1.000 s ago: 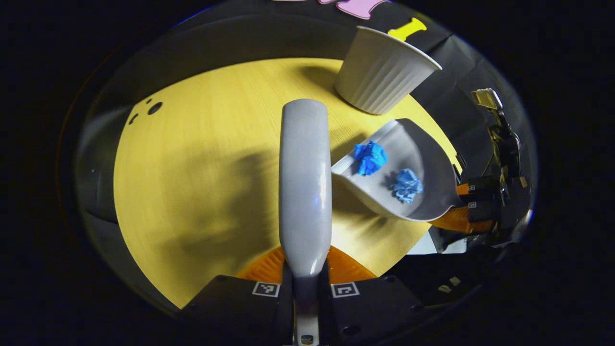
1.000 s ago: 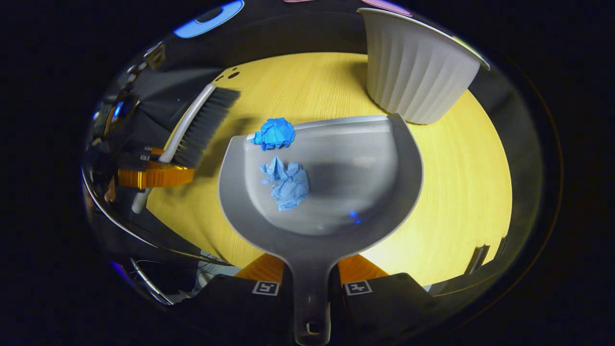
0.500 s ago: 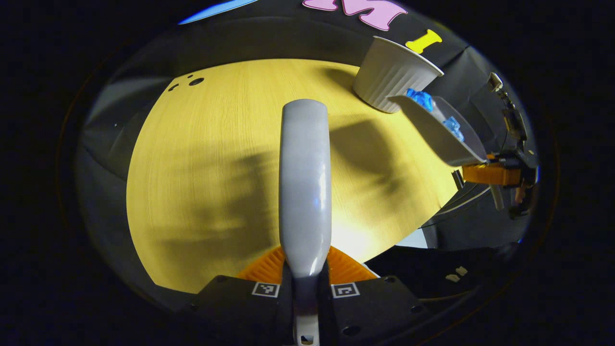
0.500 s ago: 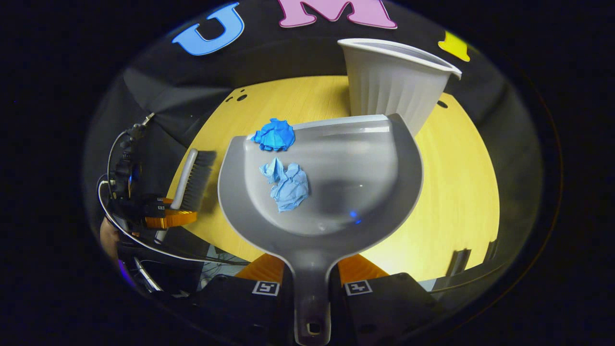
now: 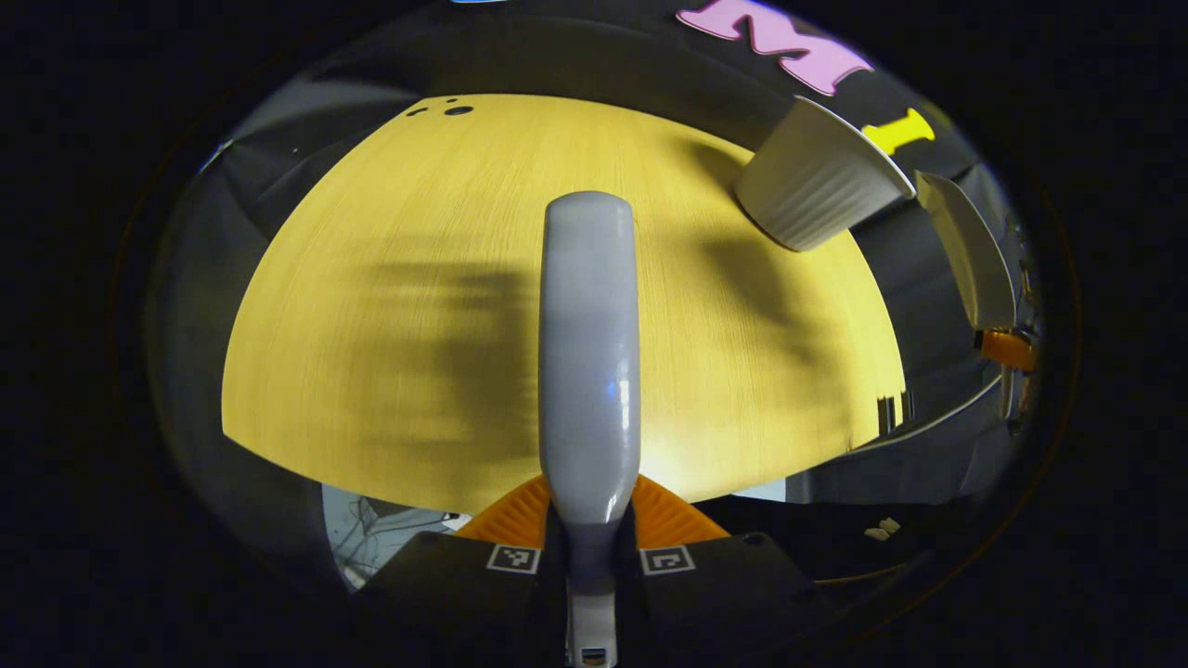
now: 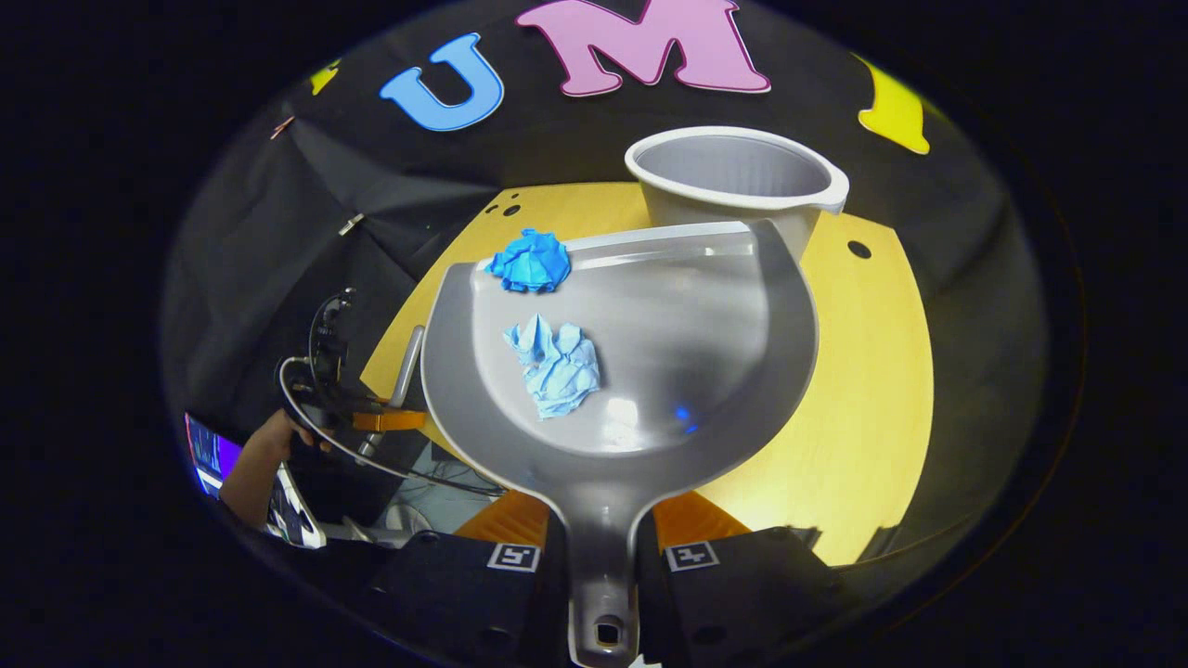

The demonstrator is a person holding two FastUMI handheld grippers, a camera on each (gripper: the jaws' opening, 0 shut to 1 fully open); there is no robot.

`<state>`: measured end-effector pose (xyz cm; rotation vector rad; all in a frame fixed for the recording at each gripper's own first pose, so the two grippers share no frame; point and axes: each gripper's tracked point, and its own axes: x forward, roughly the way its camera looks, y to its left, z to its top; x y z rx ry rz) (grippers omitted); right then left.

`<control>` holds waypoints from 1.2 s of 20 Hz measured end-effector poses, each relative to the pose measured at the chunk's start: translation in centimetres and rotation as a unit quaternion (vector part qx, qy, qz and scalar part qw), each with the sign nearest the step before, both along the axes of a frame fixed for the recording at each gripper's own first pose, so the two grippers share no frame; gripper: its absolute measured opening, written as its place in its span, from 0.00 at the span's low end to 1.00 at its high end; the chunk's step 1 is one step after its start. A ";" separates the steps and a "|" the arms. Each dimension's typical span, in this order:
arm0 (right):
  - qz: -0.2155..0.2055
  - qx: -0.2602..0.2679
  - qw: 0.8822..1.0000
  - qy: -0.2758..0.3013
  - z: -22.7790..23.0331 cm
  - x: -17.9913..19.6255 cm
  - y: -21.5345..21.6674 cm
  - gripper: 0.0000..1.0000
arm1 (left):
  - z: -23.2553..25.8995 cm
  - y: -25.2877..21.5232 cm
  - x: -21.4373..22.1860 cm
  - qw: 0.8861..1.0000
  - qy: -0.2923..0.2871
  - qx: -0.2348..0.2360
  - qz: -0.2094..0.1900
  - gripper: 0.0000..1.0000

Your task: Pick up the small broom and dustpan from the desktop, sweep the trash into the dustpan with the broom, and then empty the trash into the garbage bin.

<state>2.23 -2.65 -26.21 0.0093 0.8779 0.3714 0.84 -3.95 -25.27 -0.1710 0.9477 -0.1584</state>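
In the right gripper view my right gripper (image 6: 601,531) is shut on the handle of the grey dustpan (image 6: 668,371), held level above the table. Two crumpled blue paper wads lie in the pan: a darker one (image 6: 531,262) at its front lip and a paler one (image 6: 557,364) near the middle. The white ribbed garbage bin (image 6: 733,176) stands just past the lip, its mouth showing from above. In the left gripper view my left gripper (image 5: 591,520) is shut on the small broom (image 5: 590,353), whose pale back points over the table. The bin (image 5: 817,190) and the dustpan's underside (image 5: 970,255) sit at the far right.
The yellow wooden table (image 5: 390,306) has small dark holes near its far edge (image 5: 457,110). In the right gripper view the broom (image 6: 406,357) and a hand (image 6: 278,436) are low at the left, off the table's near-left edge. Cables hang there too.
The right gripper has raised the dustpan with both wads up to the bin's rim, so the bin's mouth now shows. The left gripper has drawn the broom back and away leftward.
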 end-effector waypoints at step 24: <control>-0.061 -0.195 0.975 -0.087 1.0 0.2 -2.0 0.34 | 7.1 -1.2 -0.4 0.999 -0.040 -0.026 0.016 0.24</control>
